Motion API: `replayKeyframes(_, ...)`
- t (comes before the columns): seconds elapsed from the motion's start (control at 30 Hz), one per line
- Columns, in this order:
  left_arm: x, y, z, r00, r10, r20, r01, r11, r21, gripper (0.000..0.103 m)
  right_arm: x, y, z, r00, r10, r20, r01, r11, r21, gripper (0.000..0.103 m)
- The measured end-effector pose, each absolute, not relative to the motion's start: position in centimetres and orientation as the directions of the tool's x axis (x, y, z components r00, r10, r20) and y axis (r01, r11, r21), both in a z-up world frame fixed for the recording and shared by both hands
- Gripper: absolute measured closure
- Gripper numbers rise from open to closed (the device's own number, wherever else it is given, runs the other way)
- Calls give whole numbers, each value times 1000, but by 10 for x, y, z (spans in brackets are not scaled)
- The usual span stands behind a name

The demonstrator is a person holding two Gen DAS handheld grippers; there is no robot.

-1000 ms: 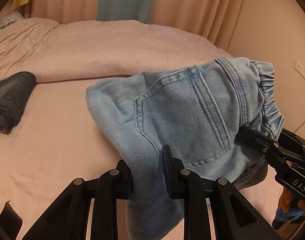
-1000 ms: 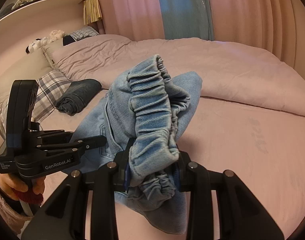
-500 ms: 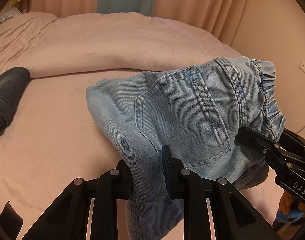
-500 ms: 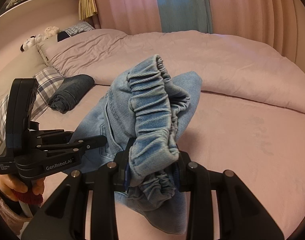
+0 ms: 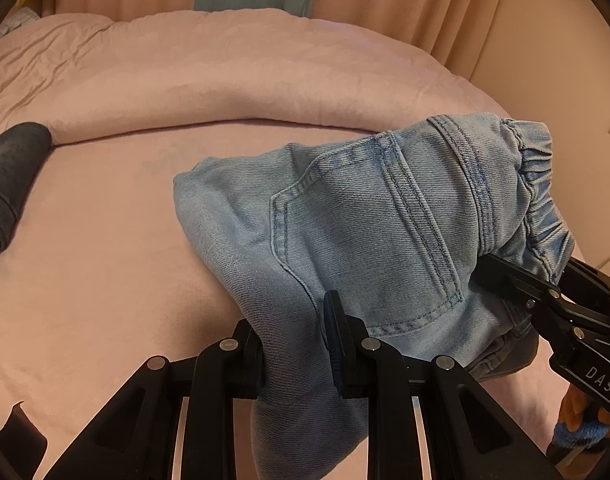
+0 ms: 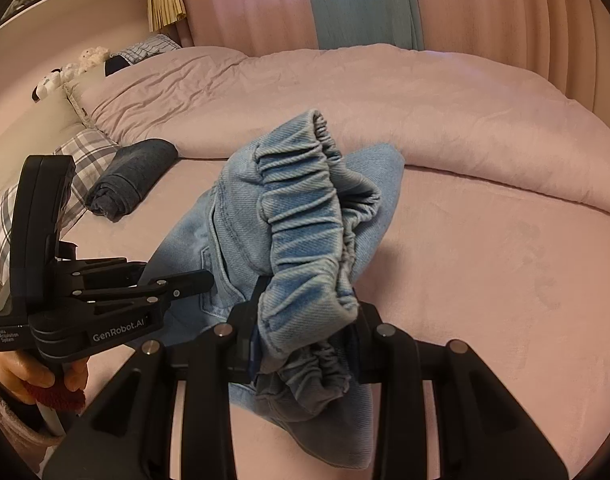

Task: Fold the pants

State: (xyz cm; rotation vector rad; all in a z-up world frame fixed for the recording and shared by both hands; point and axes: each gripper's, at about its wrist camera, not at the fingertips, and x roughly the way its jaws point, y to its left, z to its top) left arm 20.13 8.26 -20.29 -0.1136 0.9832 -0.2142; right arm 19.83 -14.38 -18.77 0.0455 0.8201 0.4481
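Two grips: both tongs are clamped on one pair of light denim pants (image 5: 385,232), which hangs bunched between them above the pink bed (image 5: 105,260).
Left tongs (image 5: 295,344): nearly closed, pinching a fold of denim just below the back pocket, with a loose end hanging beneath the jaws.
Right tongs (image 6: 305,344): narrowed onto the gathered elastic waistband (image 6: 305,216), a thick wad that fills the gap between the jaws.
Where the pants are: held in the air, not laid flat; whether the lowest fabric touches the sheet cannot be told.
Progress: in my judgement the fold is partly made and the bundle is about to be set down.
Risk, left side: the grip takes little cloth near an edge, so a tug apart could pull the denim free and let the fold drop open.
Risk, right side: the waistband is bulky and springy; if eased too early, it may spring out and leave the layers crooked.
Risk, landing: the crumpled layers could trap creases if lowered unspread.
Nearby: a dark rolled garment (image 6: 129,180) lies well apart, and the duvet (image 5: 225,80) ridge lies behind.
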Motion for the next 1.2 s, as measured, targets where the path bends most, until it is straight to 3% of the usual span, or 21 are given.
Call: replayKeyframes(1.2,221,59,-203,492,-198,-848,119,980,-160,81,224,-136,-220,538,366,-760,-331,920,208,69)
